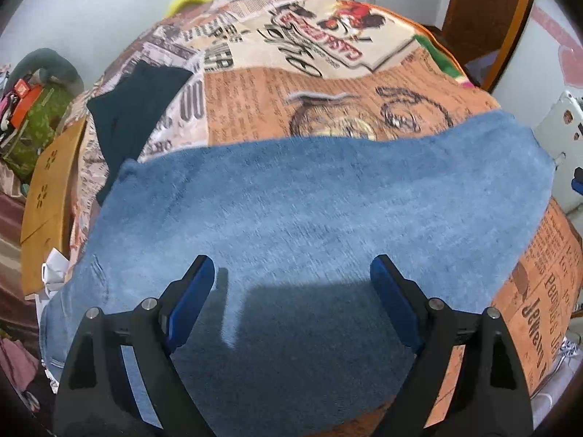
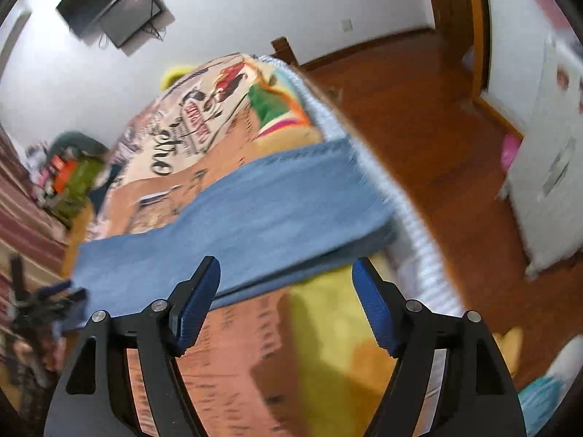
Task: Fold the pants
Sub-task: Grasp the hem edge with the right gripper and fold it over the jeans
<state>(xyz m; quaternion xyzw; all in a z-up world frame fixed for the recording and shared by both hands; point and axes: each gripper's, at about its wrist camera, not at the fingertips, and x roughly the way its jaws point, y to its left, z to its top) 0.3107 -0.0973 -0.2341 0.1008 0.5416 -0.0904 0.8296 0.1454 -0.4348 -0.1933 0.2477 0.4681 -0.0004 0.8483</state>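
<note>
Blue denim pants [image 1: 309, 218] lie flat across a bed with a printed newspaper-pattern blanket [image 1: 291, 83]. In the right wrist view the pants [image 2: 237, 218] show as a folded stack of layers reaching the bed's right edge. My left gripper [image 1: 291, 276] is open and empty, hovering just above the pants. My right gripper [image 2: 286, 280] is open and empty, over the blanket [image 2: 218, 346] just in front of the pants' near edge. The left gripper [image 2: 58, 291] shows blurred at the left of the right wrist view.
A dark garment [image 1: 135, 109] lies on the blanket at the far left. A wooden board [image 1: 51, 182] and clutter [image 1: 32, 109] stand left of the bed. A wooden floor [image 2: 419, 127], a white cabinet [image 2: 546, 145] and a wall-mounted TV [image 2: 116, 11] are to the right and behind.
</note>
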